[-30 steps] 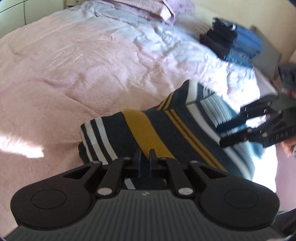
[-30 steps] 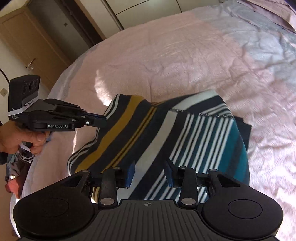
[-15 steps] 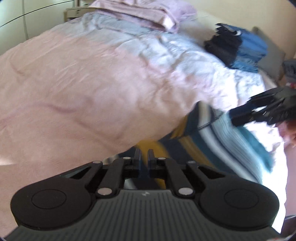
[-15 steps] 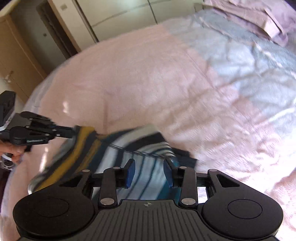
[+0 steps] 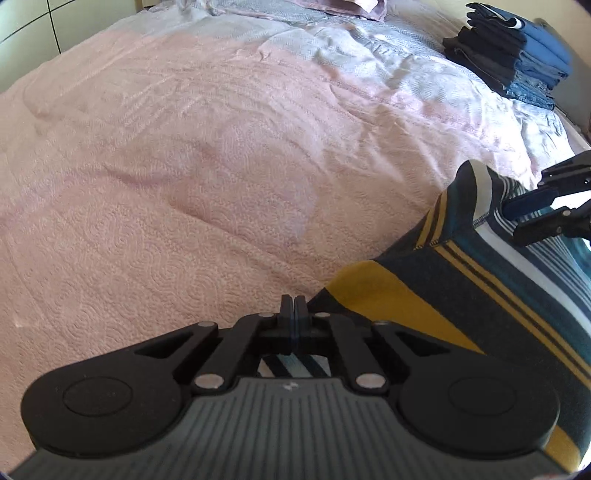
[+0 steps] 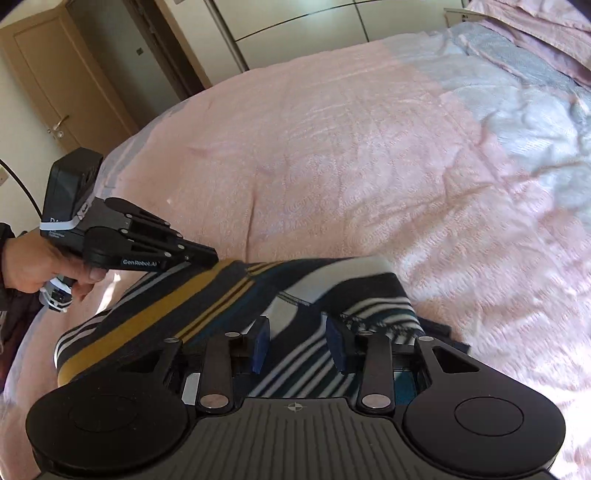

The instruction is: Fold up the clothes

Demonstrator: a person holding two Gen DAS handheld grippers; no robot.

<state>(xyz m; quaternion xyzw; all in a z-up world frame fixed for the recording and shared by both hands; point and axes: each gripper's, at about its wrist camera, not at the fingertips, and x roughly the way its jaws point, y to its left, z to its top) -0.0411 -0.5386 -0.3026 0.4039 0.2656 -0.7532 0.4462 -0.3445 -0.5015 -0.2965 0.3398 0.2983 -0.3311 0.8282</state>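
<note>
A folded garment with navy, mustard, white and teal stripes (image 6: 229, 295) lies on the pink bedspread (image 6: 369, 166). In the right wrist view my left gripper (image 6: 212, 258), held by a hand (image 6: 33, 266), is shut on the garment's edge by the mustard stripe. From its own camera the left gripper (image 5: 293, 306) shows its fingers pressed together, with the striped garment (image 5: 480, 295) running off to the right. My right gripper (image 6: 298, 343) is open just above the garment's white and teal stripes. It shows again as the right gripper (image 5: 532, 203) at the cloth's far corner.
A stack of folded dark and blue clothes (image 5: 509, 48) sits at the bed's far right corner. Pink pillows (image 6: 535, 33) lie at the head of the bed. A wooden door (image 6: 55, 92) and pale wardrobe fronts (image 6: 295, 37) stand beyond the bed.
The garment has slid to the right and lower in the left wrist view, with far more bare bedspread showing. The left fingers have closed fully. The right gripper has stayed open over the cloth.
</note>
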